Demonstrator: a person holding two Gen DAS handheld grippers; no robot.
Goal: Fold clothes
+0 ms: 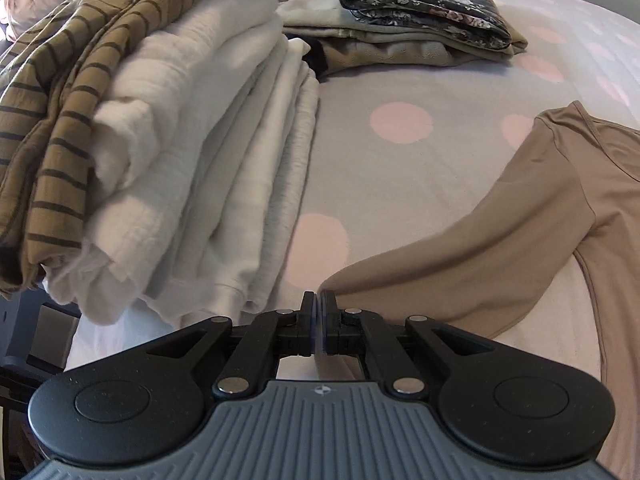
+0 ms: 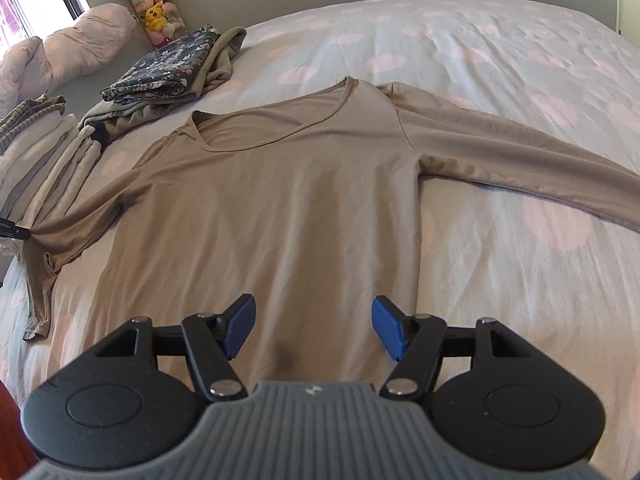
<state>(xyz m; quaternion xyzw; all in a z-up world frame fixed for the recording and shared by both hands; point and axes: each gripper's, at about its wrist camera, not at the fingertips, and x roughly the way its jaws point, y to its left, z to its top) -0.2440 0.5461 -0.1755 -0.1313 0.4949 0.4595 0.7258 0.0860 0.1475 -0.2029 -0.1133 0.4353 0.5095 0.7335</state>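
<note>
Tan long-sleeved knit top (image 2: 276,200) spread flat on polka-dot bed cover (image 2: 500,264), its sleeve pinched in closed left claw (image 1: 319,302), right claw (image 2: 313,326) held wide above hem, folded piles beside.

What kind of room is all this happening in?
Most likely a bedroom: a wide bed with a dotted sheet, a pillow near the window, and soft toys against the wall.

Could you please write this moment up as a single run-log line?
left tool: shut on sleeve | right tool: open above tan shirt | shirt: flat on bed, unfolded
</note>
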